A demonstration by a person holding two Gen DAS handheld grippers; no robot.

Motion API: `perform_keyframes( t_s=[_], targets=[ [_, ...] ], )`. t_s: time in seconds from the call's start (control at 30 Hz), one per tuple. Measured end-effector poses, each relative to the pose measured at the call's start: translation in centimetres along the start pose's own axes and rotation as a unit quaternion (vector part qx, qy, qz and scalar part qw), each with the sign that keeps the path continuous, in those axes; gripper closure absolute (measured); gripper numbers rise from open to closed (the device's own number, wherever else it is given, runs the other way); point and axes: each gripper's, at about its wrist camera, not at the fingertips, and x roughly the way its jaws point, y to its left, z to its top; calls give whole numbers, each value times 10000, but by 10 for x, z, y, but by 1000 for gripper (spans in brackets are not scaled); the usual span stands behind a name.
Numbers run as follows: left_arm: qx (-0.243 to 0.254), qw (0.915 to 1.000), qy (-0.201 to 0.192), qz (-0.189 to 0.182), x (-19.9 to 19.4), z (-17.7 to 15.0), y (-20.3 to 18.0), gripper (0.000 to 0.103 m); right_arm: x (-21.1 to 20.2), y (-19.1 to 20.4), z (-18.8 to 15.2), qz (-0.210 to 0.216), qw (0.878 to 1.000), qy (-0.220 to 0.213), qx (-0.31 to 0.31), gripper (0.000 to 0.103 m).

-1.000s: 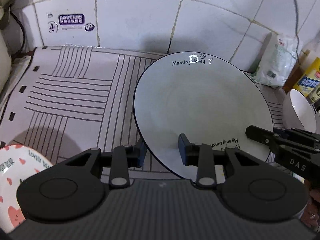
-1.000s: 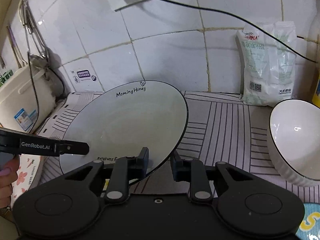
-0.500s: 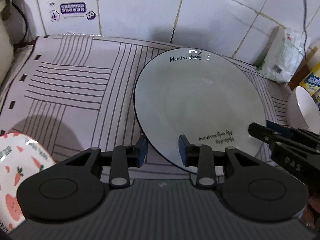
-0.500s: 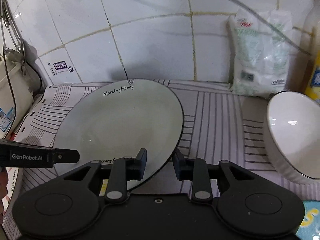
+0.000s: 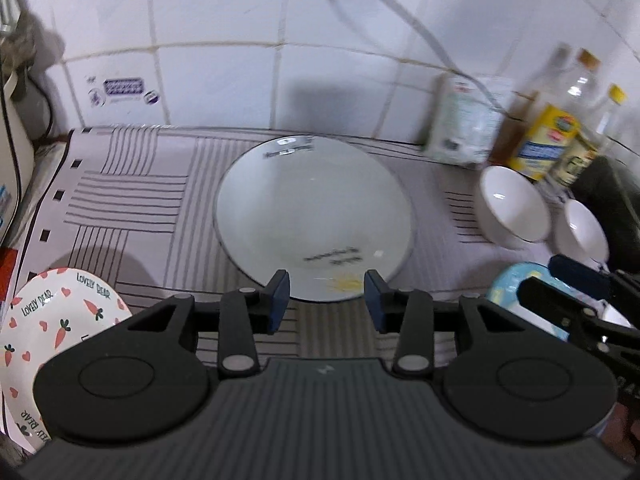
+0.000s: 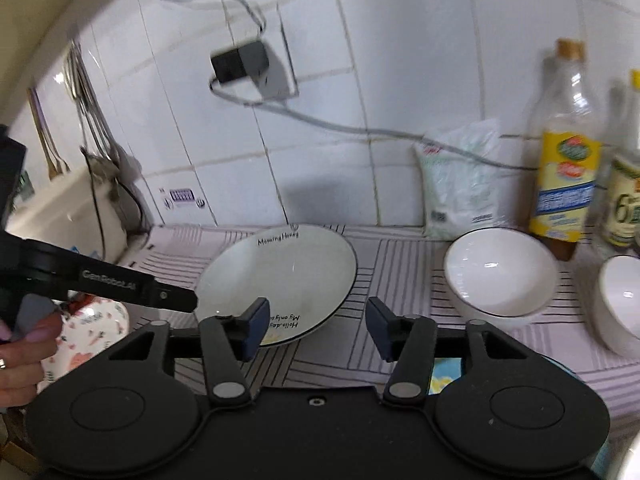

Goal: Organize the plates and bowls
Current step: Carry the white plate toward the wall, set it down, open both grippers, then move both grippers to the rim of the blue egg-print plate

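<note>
While both jaws have just been opening, left gripper point(image 5: 325, 299) and right gripper point(image 6: 316, 329) hover empty, seemingly above the plate point(image 5: 312, 216).

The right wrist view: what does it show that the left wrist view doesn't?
Only the right wrist view shows the black plug in the wall socket, the hanging utensils and the person's hand. Only the left wrist view shows the carrot plate's "Lovely Bear" lettering clearly. Both share the large white plate and two white bowls on the striped mat.

Home kitchen, tiled wall point(image 6: 400, 80), oil bottles point(image 6: 568, 160), bowls point(image 6: 500, 276)
</note>
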Motion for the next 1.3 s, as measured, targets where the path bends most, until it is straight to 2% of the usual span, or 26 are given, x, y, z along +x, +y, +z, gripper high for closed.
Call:
perform_keyframes(
  t_s=[0.13,0.3,0.5,0.53,0.57,0.63,0.77,0.87,1.0,1.13,1.23,1.3],
  targets=[
    [258,9995,1,-158,-18,-1,-26,61,-40,-4,-1,-166,9998,-147,13,38],
    [668,9967,79,-463,-35,-4,-61,54,-81,-7,0,-385,9991,-168,-109,35],
    [1045,9918,281,-678,-30,-22,-95,47,-117,-20,-13,-692,9975,-170,24,29],
    [1179,9896,212,-792,-27,-25,-100,47,-121,-22,-18,-731,9972,-154,52,26],
    [1211,9888,272,-826,-22,-29,-104,47,-124,-25,-24,-771,9969,-123,98,22],
    [1270,9873,368,-880,-14,-37,-112,46,-127,-31,-38,-818,9964,-88,203,19],
    [1352,9864,393,-847,-1,-51,-125,38,-129,-45,-68,-1051,9932,-7,501,19],
    [1417,9869,390,-666,12,-59,-132,26,-129,-54,-90,-1210,9899,-53,736,19],
    [1572,9849,439,-572,29,-67,-137,20,-126,-60,-110,-1382,9861,-89,920,19],
    [1634,9839,479,-552,47,-75,-141,18,-119,-70,-123,-1500,9805,-29,1270,19],
    [1464,9857,381,-746,60,-79,-138,18,-110,-78,-136,-1573,9758,-18,1518,19],
    [1432,9859,441,-738,70,-78,-138,20,-105,-82,-144,-1611,9726,-70,1674,25]
  ],
)
